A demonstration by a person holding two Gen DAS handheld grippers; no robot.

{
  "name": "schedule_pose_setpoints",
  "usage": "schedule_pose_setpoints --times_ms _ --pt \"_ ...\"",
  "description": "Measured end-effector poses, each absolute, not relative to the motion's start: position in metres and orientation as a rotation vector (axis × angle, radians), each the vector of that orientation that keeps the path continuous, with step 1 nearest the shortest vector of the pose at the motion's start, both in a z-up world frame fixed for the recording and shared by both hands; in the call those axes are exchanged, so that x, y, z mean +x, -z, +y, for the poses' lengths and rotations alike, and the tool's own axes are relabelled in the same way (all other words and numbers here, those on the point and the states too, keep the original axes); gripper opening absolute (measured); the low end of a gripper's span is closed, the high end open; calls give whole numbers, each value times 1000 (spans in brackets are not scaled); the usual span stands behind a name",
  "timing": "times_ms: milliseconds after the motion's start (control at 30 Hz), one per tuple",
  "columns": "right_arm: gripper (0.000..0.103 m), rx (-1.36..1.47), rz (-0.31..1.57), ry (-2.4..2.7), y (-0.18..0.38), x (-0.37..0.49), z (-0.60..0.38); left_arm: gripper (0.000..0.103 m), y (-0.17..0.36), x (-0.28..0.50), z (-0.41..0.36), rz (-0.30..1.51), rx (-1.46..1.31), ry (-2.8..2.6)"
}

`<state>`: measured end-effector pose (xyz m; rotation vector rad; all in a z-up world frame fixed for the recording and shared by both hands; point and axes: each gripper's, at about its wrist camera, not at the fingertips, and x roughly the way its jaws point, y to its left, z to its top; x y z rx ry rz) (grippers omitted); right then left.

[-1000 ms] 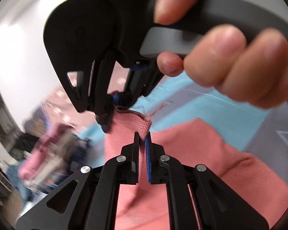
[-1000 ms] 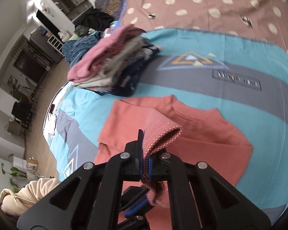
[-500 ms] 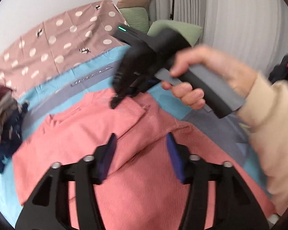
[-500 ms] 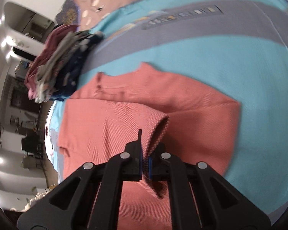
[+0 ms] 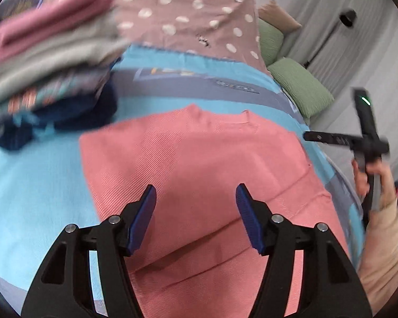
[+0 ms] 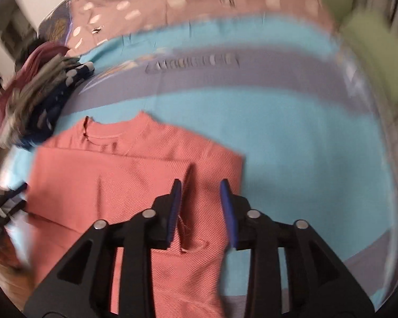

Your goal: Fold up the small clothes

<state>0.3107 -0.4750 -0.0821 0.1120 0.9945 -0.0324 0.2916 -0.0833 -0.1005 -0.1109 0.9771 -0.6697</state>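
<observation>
Item: pink top [image 5: 199, 175], lying flat on the blue blanket [image 5: 39, 185], collar toward 12 o'clock, both side panels folded inward.

Left gripper [image 5: 196, 212]: jaws have just been opening, now spread wide above the cloth, nothing between them.

Right gripper [image 6: 200, 206]: jaws have just been opening, partly spread, a raised crease of the folded edge between them, not pinched.

Pile of clothes [image 5: 45, 61]: at 10 o'clock.

Handling note: likely next the hem-to-collar fold; grip both lower corners evenly, lift little, keep side folds from slipping.
</observation>
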Motion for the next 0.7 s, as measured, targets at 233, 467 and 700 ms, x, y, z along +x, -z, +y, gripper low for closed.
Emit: schedule_pose_setpoints --times_ms 233,467,700 --pt "48 -35 1079 -65 132 291 -437 63 129 300 -74 1129 -221 634" --pt "75 -48 1007 100 85 181 -453 84 65 216 -41 1000 -86 602" --pt "81 367 1056 -98 102 24 -477 86 80 99 22 1074 -111 684"
